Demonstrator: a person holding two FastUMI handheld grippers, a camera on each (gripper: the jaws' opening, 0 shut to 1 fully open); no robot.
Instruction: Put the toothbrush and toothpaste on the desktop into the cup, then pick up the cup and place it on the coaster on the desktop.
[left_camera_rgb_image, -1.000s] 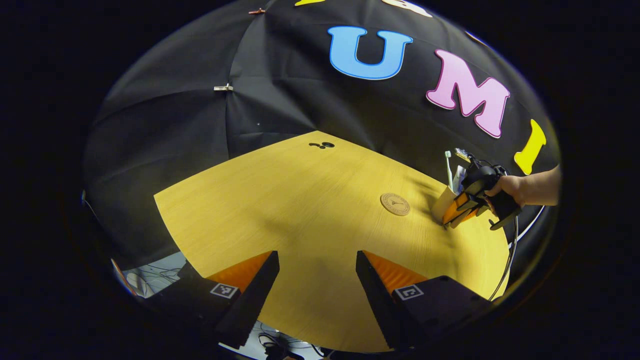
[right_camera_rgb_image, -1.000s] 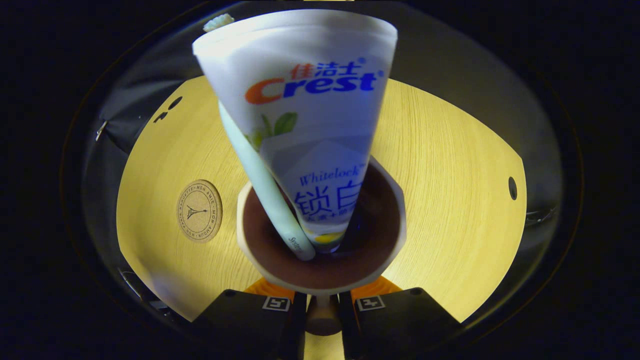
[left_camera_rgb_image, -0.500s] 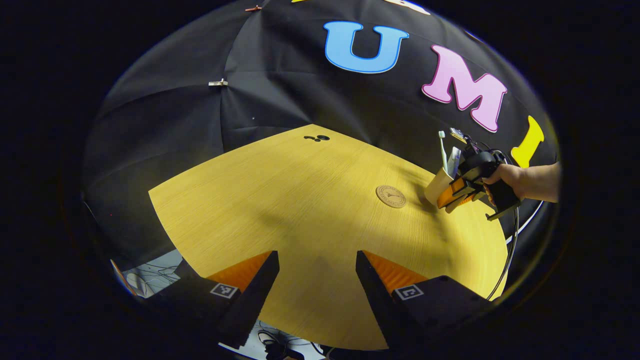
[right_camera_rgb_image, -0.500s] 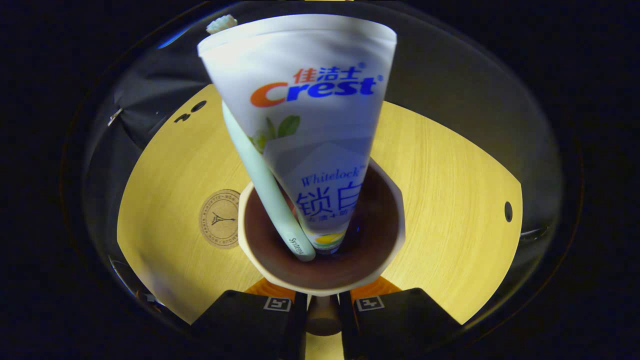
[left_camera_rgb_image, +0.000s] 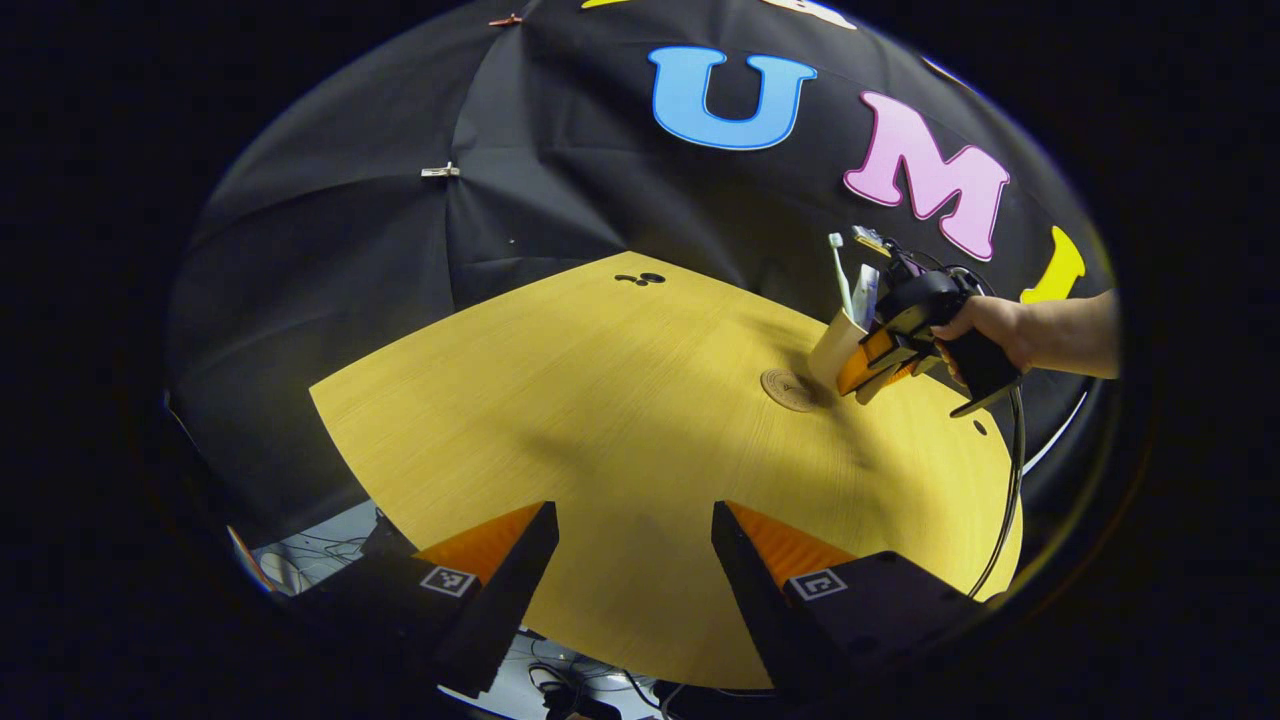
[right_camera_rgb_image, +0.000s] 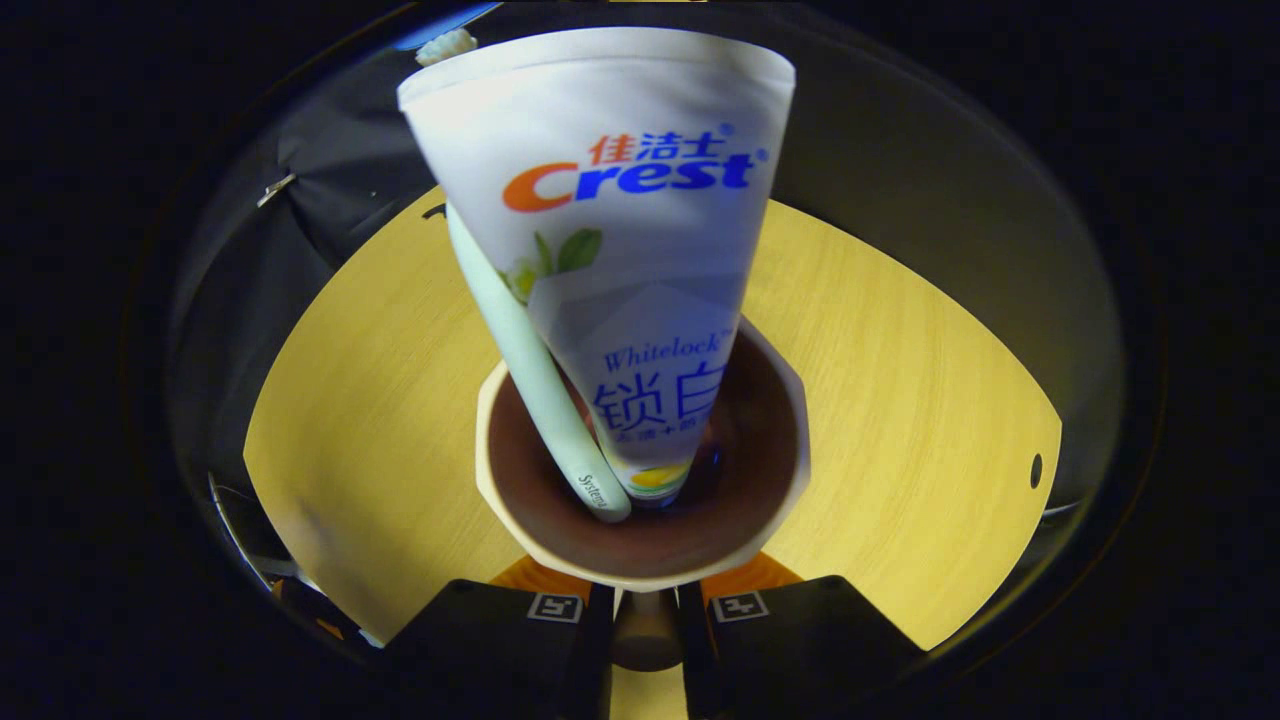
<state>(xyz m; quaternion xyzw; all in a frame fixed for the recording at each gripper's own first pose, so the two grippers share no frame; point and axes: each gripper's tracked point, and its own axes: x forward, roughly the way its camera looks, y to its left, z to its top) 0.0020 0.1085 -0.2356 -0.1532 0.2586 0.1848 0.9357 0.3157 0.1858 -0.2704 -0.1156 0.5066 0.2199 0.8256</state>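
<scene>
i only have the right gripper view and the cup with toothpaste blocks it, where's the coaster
observer: The left gripper view shows the round brown cork coaster on the yellow wooden desktop, just beside the base of the beige cup.
operator: is the cup set on it
observer: It doesn't look so; the cup hangs tilted in the right gripper, its base by the coaster's right edge.
operator: left gripper in the way
observer: No, the left gripper is open, near the desktop's front edge.

Booth interior: black cloth wall (left_camera_rgb_image: 330, 260) behind a yellow wood-grain desktop (left_camera_rgb_image: 600, 420), cables on floor (left_camera_rgb_image: 300, 560)
</scene>
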